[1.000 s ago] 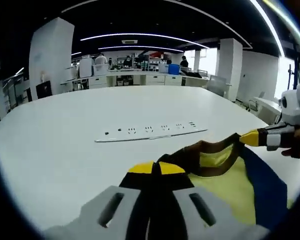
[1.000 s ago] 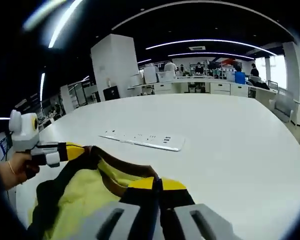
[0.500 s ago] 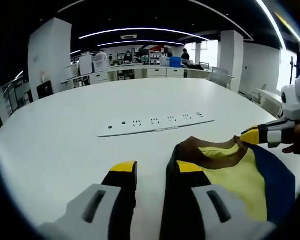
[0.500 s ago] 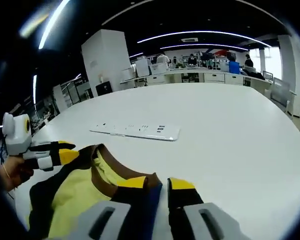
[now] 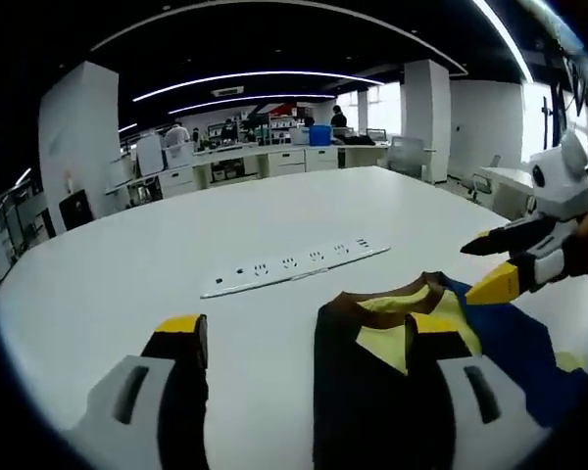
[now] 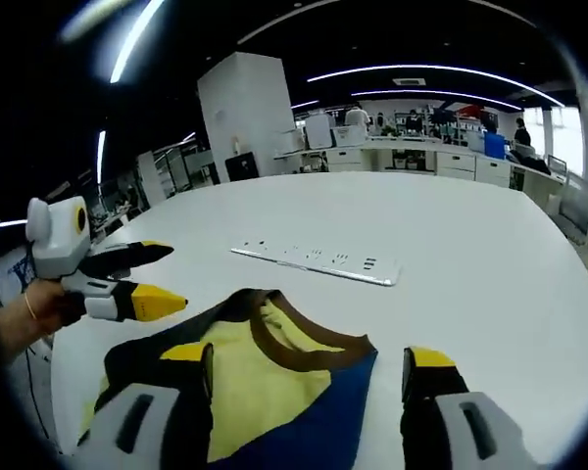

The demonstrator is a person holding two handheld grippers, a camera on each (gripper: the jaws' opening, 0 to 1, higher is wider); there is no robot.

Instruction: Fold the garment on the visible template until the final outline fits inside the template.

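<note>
A yellow garment with a brown collar and black and blue panels lies flat on the white table. In the left gripper view my left gripper is open wide, its jaws standing either side of the collar without touching it. To the right, my right gripper hangs open just above the garment's blue side. From the right gripper view the garment lies between the spread jaws of my right gripper. My left gripper is open at the left, beside the garment's black edge.
A white power strip lies on the table beyond the collar, seen too as the power strip in the right gripper view. A person's hand holds the left gripper. Desks, pillars and people stand far behind the table.
Both grippers were shut on the collar a second ago. They have opened, let go and drawn back a little. The garment now lies loose on the table.
</note>
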